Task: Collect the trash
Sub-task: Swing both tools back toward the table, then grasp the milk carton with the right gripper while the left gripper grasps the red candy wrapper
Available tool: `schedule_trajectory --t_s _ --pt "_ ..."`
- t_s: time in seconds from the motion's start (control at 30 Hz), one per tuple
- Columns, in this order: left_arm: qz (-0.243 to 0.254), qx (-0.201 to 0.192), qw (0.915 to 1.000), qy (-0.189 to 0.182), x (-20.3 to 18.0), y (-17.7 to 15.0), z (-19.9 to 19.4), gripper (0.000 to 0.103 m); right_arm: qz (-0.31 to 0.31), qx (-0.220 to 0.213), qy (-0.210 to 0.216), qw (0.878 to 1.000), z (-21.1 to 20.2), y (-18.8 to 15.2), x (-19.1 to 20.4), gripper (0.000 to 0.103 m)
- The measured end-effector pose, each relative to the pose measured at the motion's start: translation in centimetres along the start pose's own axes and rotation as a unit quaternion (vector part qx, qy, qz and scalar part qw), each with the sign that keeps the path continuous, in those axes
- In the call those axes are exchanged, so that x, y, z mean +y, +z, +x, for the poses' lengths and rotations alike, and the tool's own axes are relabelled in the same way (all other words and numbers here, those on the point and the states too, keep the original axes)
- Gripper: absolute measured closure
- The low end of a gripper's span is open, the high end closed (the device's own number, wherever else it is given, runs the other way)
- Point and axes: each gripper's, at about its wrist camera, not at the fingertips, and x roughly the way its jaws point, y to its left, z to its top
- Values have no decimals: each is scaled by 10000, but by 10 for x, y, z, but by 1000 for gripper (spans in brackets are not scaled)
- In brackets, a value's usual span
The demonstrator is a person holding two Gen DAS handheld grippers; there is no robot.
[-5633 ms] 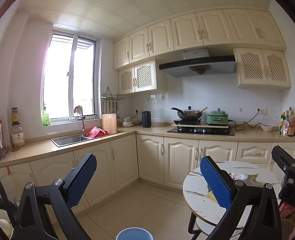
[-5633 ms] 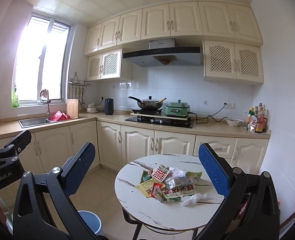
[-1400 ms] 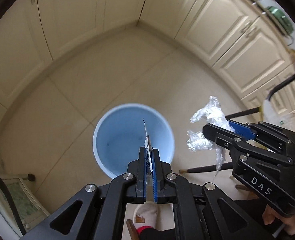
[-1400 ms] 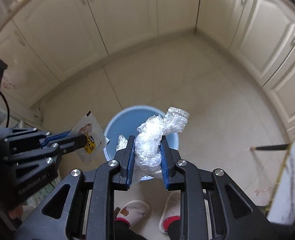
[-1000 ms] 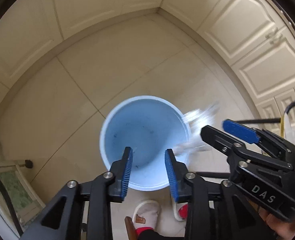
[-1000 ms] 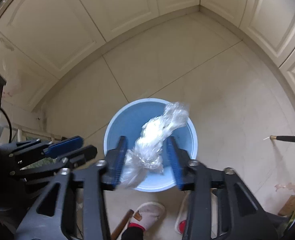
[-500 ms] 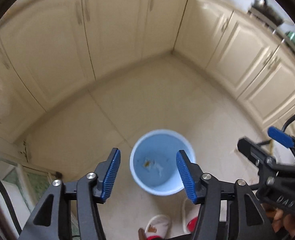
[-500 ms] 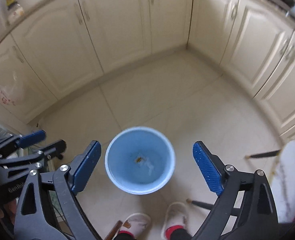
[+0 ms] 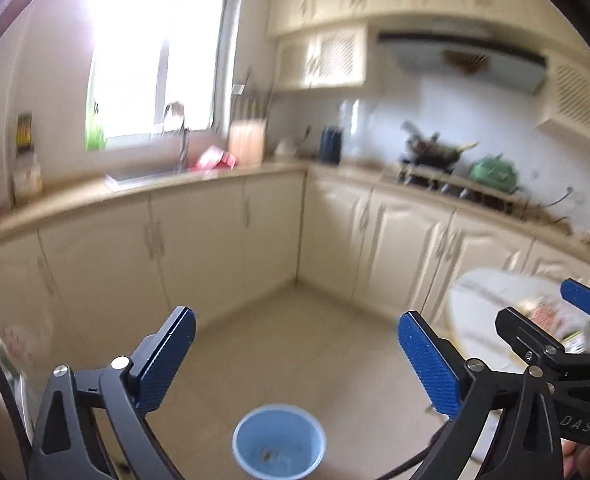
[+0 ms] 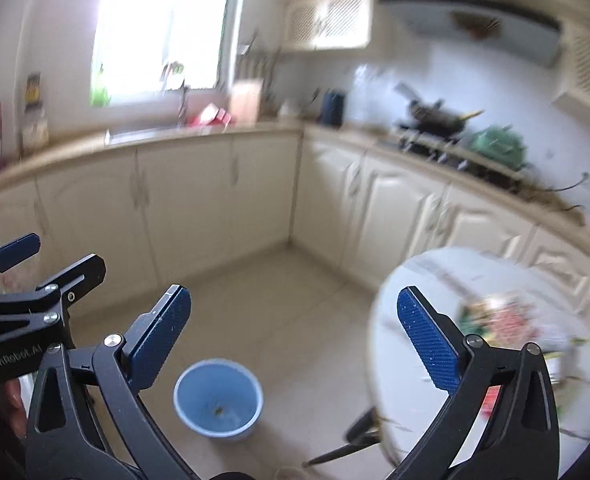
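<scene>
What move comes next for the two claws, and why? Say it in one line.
Probably swing both over to the round table and pick up more wrappers. The left claw and right claw are wide open with nothing between the fingers, the blue bin on the floor holds only a few scraps, and a pile still lies on the table.

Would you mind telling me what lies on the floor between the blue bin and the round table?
Only bare tiled floor separates the blue bin from the round table, apart from the table's own dark leg; the right wrist view shows this best.
</scene>
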Motion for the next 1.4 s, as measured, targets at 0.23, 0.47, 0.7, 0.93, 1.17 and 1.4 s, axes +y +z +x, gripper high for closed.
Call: schedule_trajectory --t_s 0.23,0.47,0.7,0.93,1.17,1.4 --pt "166 -745 9956 -541 -51 -34 -84 1 339 -747 -607 9948 -104 25 -49 0" --pt "313 -1268 9881 -818 3 -121 -202 1 598 -1311 -1063 9838 -184 19 -81 0" --pt "591 -1637 9784 -1119 -37 -170 -230 1 787 -1561 -1474 9735 -231 3 -114 0" --pt "858 -1516 9725 -1544 -67 -159 -205 1 1081 -1539 -2059 9603 -247 -20 -165 0" --pt "1120 -710 9710 -1989 -103 -146 -127 1 1478 -1051 -2474 9518 -226 -47 -226 0" --pt "1536 201 9670 -2025 -132 -166 -46 1 2080 -82 -2447 9470 -156 -87 -289 0"
